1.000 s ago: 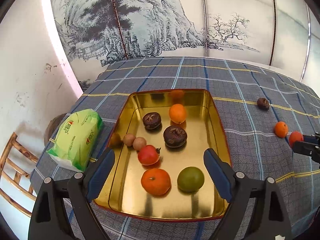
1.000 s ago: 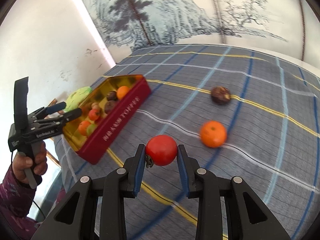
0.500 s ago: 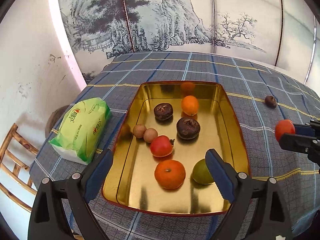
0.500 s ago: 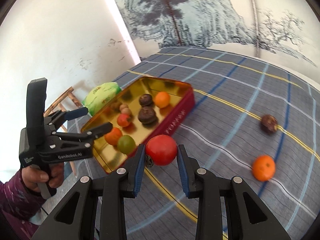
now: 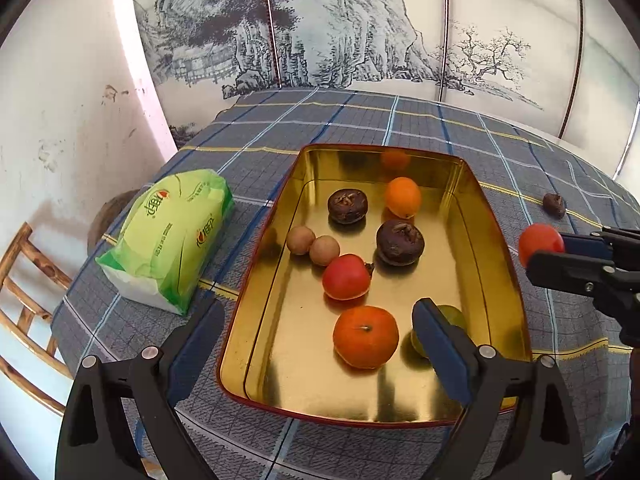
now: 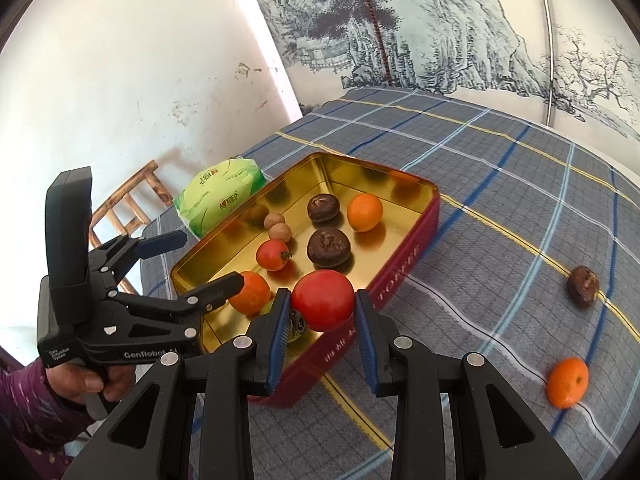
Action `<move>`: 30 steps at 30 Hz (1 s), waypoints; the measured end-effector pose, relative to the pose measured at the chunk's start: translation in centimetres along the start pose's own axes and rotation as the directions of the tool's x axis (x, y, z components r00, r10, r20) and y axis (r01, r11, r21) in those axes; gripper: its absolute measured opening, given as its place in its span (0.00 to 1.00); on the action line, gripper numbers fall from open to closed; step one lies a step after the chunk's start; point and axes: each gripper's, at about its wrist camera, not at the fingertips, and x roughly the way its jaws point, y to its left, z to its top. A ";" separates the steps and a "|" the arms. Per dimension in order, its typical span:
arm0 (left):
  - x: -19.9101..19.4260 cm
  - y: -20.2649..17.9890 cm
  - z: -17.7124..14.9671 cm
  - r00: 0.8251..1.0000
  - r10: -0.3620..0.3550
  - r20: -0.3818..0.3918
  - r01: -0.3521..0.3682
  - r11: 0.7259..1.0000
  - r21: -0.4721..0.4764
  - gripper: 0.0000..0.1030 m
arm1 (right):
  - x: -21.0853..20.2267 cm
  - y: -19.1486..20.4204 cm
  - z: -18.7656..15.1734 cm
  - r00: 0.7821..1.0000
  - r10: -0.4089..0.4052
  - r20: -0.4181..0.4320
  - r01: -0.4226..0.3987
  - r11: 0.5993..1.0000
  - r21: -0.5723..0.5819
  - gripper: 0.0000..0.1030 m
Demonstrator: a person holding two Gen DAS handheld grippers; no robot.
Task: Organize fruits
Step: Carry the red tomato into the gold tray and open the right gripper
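Note:
A gold-lined red tin (image 5: 498,236) on the checked cloth holds several fruits: a mandarin (image 5: 365,342), a red tomato (image 5: 346,276), two dark brown fruits (image 5: 400,242), a small orange (image 5: 402,197), two tan longans (image 5: 301,240) and a green fruit (image 5: 452,318) half hidden by a finger. My left gripper (image 5: 316,320) hangs open over the tin's near end, holding nothing. My right gripper (image 6: 322,300) is shut on a second red tomato (image 6: 323,304), raised at the tin's red side wall (image 6: 400,264). On the cloth lie a mandarin (image 6: 568,382) and a dark fruit (image 6: 583,286).
A green tissue pack (image 5: 172,236) lies on the cloth left of the tin. A wooden chair (image 5: 24,280) stands beyond the table's left edge by a white wall. A painted screen backs the table. A person's hand (image 6: 80,380) grips the left gripper's handle.
My right gripper has carried the red tomato leftward from the open cloth to the tin's side. The left gripper has shifted a little over the tin and stays open.

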 end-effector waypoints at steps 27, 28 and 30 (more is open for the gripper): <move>1.5 3.3 -1.4 0.997 -0.024 -0.071 0.016 0.993 -0.120 0.91 | 6.0 1.8 2.5 0.998 0.014 -0.057 -0.016 0.999 -0.028 0.33; 1.5 3.3 -1.4 0.997 -0.023 -0.073 0.014 0.993 -0.121 0.91 | 5.8 1.6 2.7 0.999 0.023 -0.043 -0.024 1.000 -0.013 0.33; 1.5 3.5 -1.4 0.997 -0.021 -0.076 0.011 0.992 -0.123 0.91 | 4.9 1.2 3.1 1.000 0.025 -0.002 -0.025 1.000 0.008 0.33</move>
